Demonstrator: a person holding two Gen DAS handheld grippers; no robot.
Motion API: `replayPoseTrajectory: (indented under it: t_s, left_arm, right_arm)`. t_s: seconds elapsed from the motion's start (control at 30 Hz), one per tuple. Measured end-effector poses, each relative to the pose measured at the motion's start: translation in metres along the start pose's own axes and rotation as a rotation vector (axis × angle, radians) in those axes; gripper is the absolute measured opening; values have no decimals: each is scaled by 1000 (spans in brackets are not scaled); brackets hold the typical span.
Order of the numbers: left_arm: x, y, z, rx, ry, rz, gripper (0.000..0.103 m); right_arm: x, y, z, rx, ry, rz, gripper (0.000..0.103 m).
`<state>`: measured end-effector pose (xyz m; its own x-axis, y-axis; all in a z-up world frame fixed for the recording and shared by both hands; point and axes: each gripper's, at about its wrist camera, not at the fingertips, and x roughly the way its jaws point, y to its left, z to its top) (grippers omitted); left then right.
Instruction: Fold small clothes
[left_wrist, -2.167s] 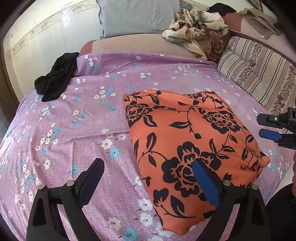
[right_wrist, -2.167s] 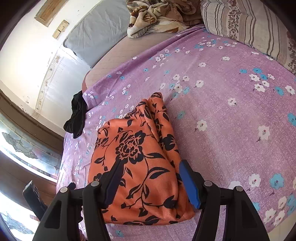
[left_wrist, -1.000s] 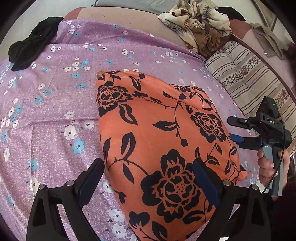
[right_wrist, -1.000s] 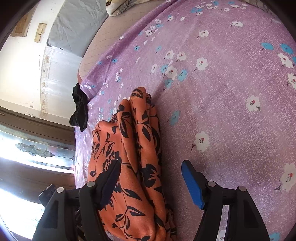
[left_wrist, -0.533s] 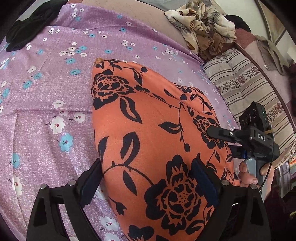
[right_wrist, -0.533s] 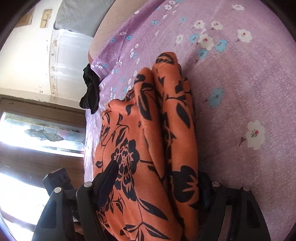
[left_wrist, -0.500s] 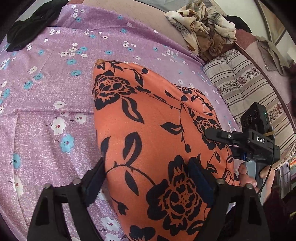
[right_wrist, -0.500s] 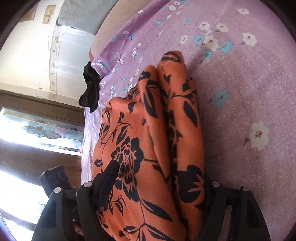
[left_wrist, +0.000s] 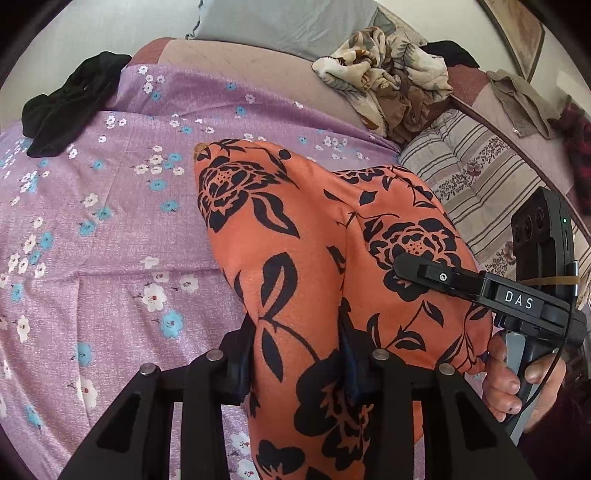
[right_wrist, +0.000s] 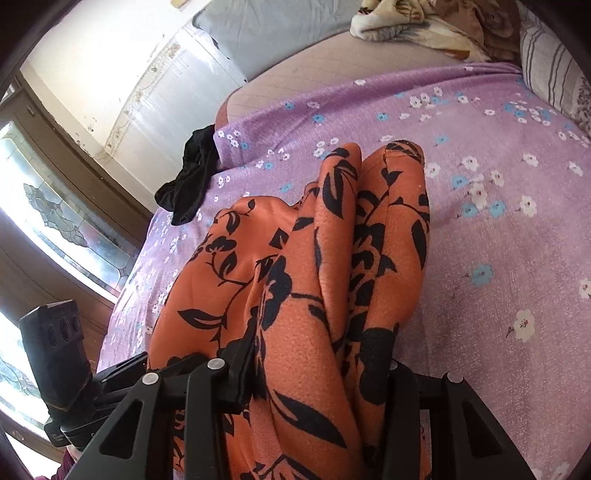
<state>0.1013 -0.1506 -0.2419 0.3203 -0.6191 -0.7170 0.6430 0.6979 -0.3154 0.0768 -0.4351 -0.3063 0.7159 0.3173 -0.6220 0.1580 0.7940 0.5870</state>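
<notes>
Orange floral garment (left_wrist: 303, 236) folded, near end bunched and lifted off the purple bedsheet (left_wrist: 110, 258) | left gripper (left_wrist: 295, 354) jaws closing, clenched on its near edge | right gripper (right_wrist: 317, 365) jaws closing on the stacked folds | black cloth (left_wrist: 66, 107) at bed's far corner | striped pillow (left_wrist: 476, 184) beside.

Both grippers, wide open a second ago, are now closing on the orange cloth (left_wrist: 295, 258). The left gripper (left_wrist: 299, 354) pinches its near edge at lower centre; the right gripper (right_wrist: 317, 373) clamps bunched folds. The cloth's near edge has lifted off the bedsheet (left_wrist: 110, 258).
</notes>
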Motion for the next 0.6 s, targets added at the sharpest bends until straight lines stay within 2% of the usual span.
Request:
replayPoseTrajectory:
  t_s: [0.13, 0.23, 0.4, 0.6]
  left_arm:
    - [-30, 3, -1, 8, -66, 30, 41]
    - [-43, 11, -4, -2, -86, 57, 41]
    - [-45, 28, -15, -33, -60, 91, 41]
    - [-36, 48, -28, -61, 12, 135, 41]
  right_arm:
    - [-8, 20, -1, 2, -54, 59, 44]
    - [-5, 34, -4, 0, -65, 89, 44]
    - [11, 45, -12, -2, -27, 104, 44]
    - [39, 48, -26, 22, 68, 114, 44]
